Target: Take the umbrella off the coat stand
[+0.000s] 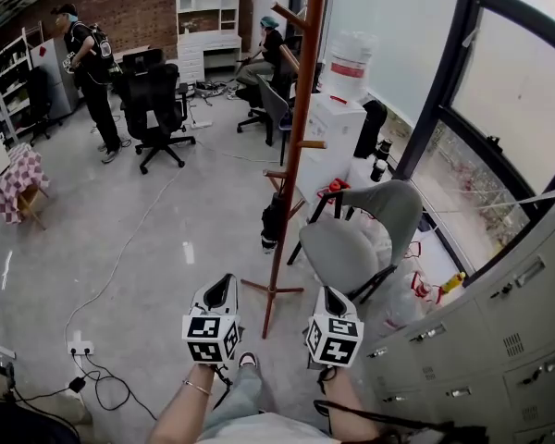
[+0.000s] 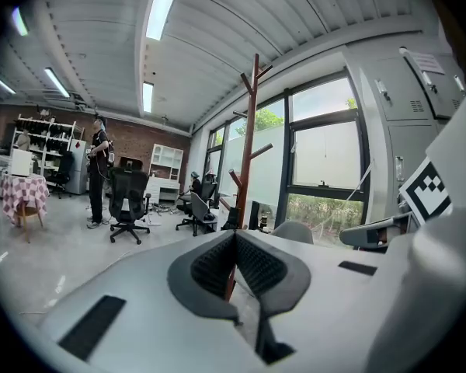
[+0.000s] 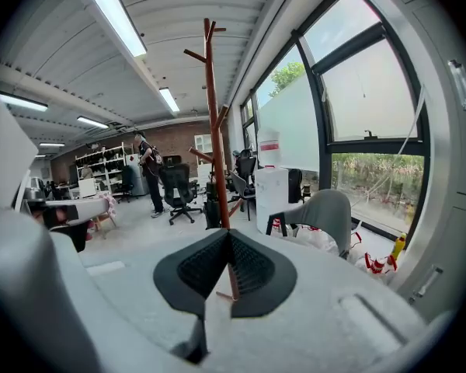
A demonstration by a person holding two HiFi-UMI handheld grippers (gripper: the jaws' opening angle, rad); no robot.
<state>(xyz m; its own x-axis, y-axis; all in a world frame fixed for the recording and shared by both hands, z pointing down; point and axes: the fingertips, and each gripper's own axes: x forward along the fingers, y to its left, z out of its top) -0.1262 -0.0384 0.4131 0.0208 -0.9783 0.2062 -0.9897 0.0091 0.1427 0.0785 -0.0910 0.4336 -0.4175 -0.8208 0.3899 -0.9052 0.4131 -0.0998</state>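
Observation:
A tall brown wooden coat stand [image 1: 296,146] rises from the grey floor just ahead of me. A black folded umbrella [image 1: 271,220] hangs low on its left side from a lower peg. My left gripper [image 1: 224,287] is held to the left of the stand's feet and my right gripper [image 1: 334,296] to their right, both short of the umbrella. In the left gripper view the stand [image 2: 248,146] rises behind the shut left gripper [image 2: 234,235], with the umbrella [image 2: 231,217] dark beside it. In the right gripper view the right gripper [image 3: 227,233] is shut and empty before the stand [image 3: 213,130].
A grey chair [image 1: 361,234] stands close to the right of the stand, with a white water dispenser [image 1: 338,109] behind it. Grey cabinets [image 1: 499,331] line the right side under a big window. A black office chair [image 1: 153,104] and two people are farther back. A power strip [image 1: 79,348] with cables lies left.

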